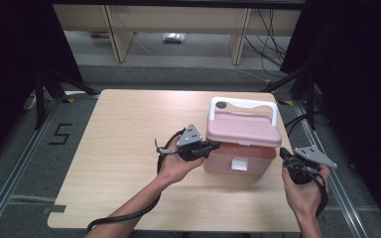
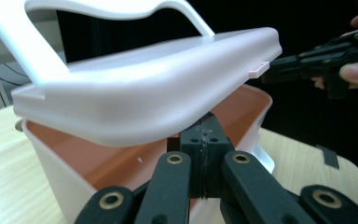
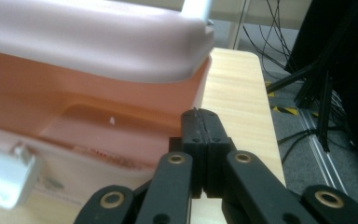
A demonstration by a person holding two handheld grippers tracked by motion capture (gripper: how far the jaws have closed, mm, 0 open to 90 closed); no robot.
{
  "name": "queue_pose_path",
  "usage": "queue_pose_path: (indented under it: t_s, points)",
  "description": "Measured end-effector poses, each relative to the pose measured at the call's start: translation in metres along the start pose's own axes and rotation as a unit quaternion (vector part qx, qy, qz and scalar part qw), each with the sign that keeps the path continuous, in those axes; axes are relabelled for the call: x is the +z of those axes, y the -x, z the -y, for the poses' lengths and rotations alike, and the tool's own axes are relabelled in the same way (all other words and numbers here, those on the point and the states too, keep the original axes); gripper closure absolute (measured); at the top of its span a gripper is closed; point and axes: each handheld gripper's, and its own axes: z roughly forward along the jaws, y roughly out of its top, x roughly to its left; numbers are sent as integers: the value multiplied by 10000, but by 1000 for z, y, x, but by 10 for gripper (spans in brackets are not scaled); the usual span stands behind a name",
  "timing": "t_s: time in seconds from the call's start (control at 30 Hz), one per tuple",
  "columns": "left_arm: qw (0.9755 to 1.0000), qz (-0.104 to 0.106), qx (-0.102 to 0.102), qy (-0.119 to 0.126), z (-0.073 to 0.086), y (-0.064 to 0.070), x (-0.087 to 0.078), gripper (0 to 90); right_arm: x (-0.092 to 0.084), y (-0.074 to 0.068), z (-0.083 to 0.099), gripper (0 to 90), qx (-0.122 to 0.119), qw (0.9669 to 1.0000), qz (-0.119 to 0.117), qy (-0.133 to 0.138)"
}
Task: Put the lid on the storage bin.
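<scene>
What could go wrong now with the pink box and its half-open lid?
1. The lid rests tilted on the shut left tongs, wedged under its edge above the box; if they slip out, it may drop shut.
2. The raised white handle adds weight at the top, so pushing further might tip or slide the box on the table.
3. The shut right tongs sit beside the box corner and may knock it.

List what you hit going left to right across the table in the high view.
Person's left hand → left gripper, jaws shut, at the box's left side → pale pink plastic box with its white-handled lid raised off the near rim → right gripper, jaws shut, by the box's right side → person's right hand.
</scene>
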Motion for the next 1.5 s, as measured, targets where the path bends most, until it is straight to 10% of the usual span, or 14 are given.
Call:
queue_pose_path:
  t_s: [0.57,1.0,1.5]
  points:
    - [9997,116,-83,-201,21,4,-6,900,-21,10,37,892,453,9985,158,-257]
    - [9994,129,-59,-308,28,6,-16,900,-17,11,45,885,298,9991,89,-283]
    - [9971,-725,183,-143,47,-30,-91,840,-12,18,65,853,572,9976,-59,-377]
